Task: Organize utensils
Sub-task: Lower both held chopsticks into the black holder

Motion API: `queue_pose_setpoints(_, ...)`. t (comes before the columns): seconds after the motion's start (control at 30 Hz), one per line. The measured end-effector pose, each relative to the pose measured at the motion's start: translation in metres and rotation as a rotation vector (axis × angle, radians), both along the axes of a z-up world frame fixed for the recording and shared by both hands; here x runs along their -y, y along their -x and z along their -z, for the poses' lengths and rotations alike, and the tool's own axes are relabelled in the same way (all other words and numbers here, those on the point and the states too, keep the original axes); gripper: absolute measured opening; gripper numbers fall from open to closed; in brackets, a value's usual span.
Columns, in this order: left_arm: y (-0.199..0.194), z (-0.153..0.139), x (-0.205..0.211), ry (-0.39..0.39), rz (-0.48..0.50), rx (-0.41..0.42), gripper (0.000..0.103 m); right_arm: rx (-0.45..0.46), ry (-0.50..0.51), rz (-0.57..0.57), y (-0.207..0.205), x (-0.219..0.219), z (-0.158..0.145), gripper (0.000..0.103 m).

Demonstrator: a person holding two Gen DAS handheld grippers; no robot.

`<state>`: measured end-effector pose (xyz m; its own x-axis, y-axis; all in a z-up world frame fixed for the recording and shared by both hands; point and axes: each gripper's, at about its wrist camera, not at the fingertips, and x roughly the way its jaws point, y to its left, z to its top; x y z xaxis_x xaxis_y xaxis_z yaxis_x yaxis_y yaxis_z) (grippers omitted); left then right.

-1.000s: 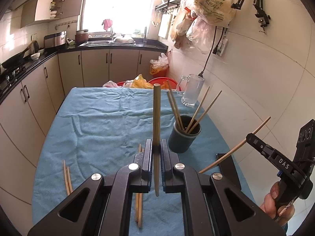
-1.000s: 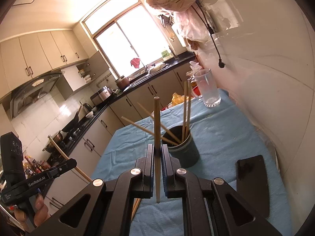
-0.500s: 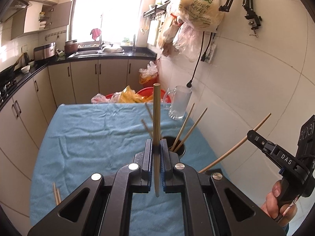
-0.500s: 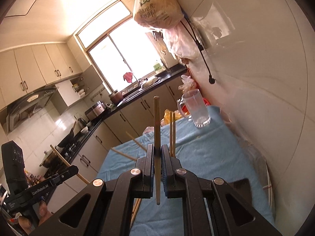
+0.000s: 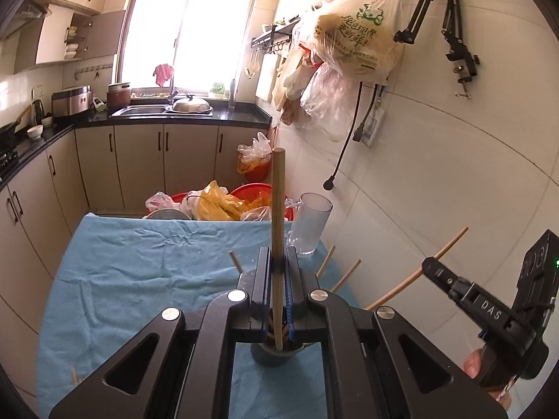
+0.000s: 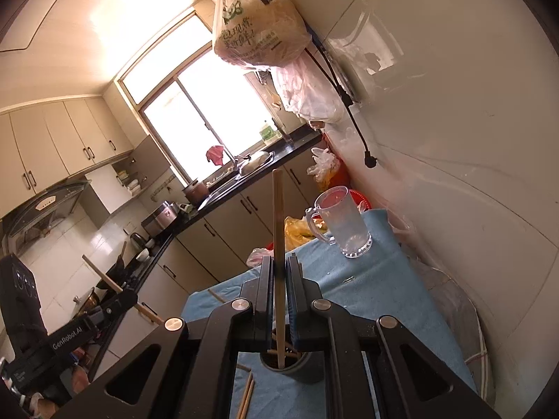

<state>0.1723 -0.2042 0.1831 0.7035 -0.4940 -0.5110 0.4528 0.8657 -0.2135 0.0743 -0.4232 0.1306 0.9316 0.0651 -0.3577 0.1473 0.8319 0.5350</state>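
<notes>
My left gripper (image 5: 278, 262) is shut on a wooden chopstick (image 5: 278, 209) held upright, its lower end over the mouth of the dark grey holder cup (image 5: 276, 358) directly below the jaws. My right gripper (image 6: 278, 265) is shut on another chopstick (image 6: 278, 216), its lower end inside the same cup (image 6: 297, 366), which holds several chopsticks. Their tips (image 5: 342, 277) stick out beside the left gripper. The right gripper also shows at the left wrist view's right edge (image 5: 482, 310). Loose chopsticks (image 6: 246, 394) lie on the blue cloth.
A blue cloth (image 5: 139, 262) covers the table against the tiled wall. A clear glass mug (image 5: 309, 223) stands at the far right; it also shows in the right wrist view (image 6: 344, 225). Plastic bags and a red basin (image 5: 223, 202) sit beyond the table's far edge.
Both grippers have moved forward and over the holder cup with their chopsticks; the cup now lies directly under the jaws instead of ahead of them.
</notes>
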Motion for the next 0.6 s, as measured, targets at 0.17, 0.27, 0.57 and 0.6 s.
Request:
queue_pose_setpoints(0.17, -0.018, 0.024, 0.012, 0.007, 0.007, -0.033, 0.007, -0.047, -0.005, 0.006, -0.022, 0.004, 0.017, 0.008)
queue_pose_setpoints(0.27, -0.025, 0.038, 0.012, 0.012, 0.011, -0.064, 0.007, -0.069, -0.008, -0.001, -0.03, 0.005, 0.027, 0.008)
queue_pose_setpoints(0.57, -0.038, 0.071, 0.012, -0.019, 0.002, -0.109, 0.007, -0.135, -0.006, -0.023, -0.052, 0.0, 0.053, 0.008)
queue_pose_setpoints(0.6, -0.04, 0.074, 0.011, -0.022, 0.0, -0.112, 0.007, -0.141, -0.005, -0.025, -0.053, 0.0, 0.055, 0.008)
